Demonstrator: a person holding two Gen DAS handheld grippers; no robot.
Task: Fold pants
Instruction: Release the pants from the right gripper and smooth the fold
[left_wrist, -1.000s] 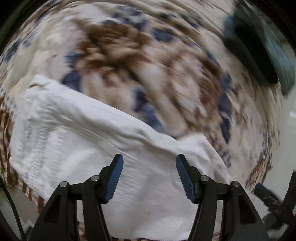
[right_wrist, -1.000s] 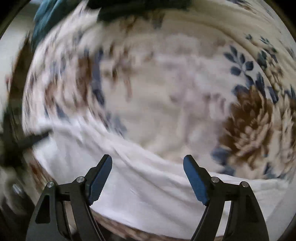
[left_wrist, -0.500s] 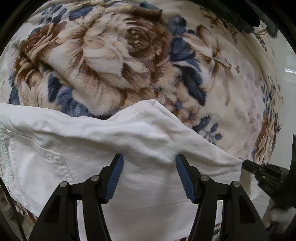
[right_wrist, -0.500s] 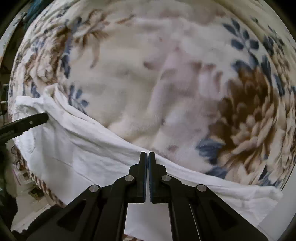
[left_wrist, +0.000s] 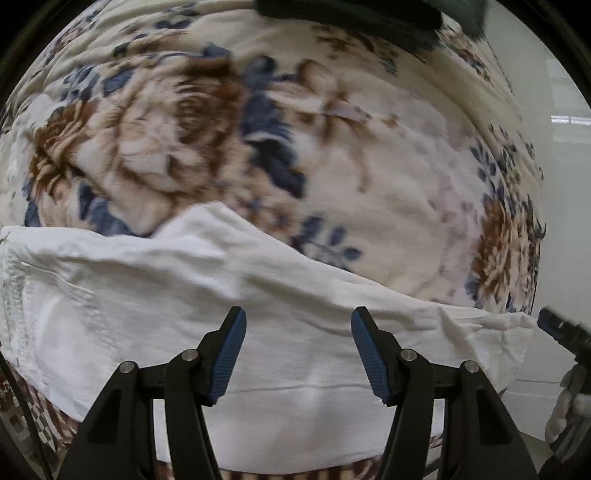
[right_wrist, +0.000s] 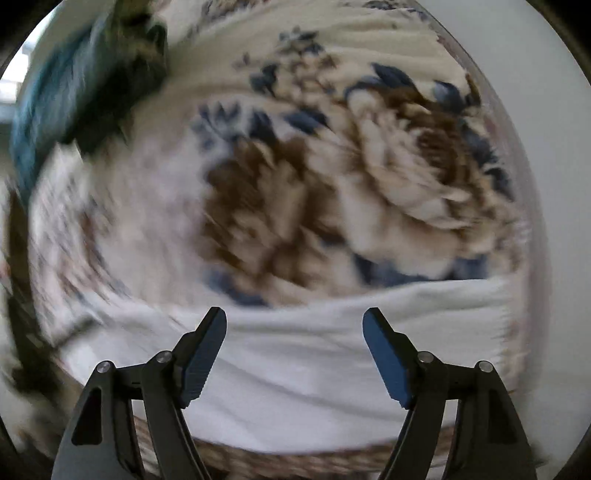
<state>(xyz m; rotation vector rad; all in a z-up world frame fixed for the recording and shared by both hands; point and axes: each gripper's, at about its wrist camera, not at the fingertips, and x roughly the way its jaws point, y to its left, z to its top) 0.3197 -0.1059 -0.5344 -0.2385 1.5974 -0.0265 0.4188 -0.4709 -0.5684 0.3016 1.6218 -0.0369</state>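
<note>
The right claw (right_wrist: 294, 352), pressed together half a second earlier, has just been spread again above the white pants (right_wrist: 295, 387), nothing pinched; the left claw (left_wrist: 295, 350) is likewise spread, so no fold is judged begun.

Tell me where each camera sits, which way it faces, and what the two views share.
Left wrist: rides the left gripper, facing down along its open fingers at the white pants on a floral blanket; the right gripper shows at the right edge.
Right wrist: rides the right gripper, facing down; its jaws, just reopened, are empty over the pants; heavily blurred.
Shared: pants, blanket, dark teal fabric.
</note>
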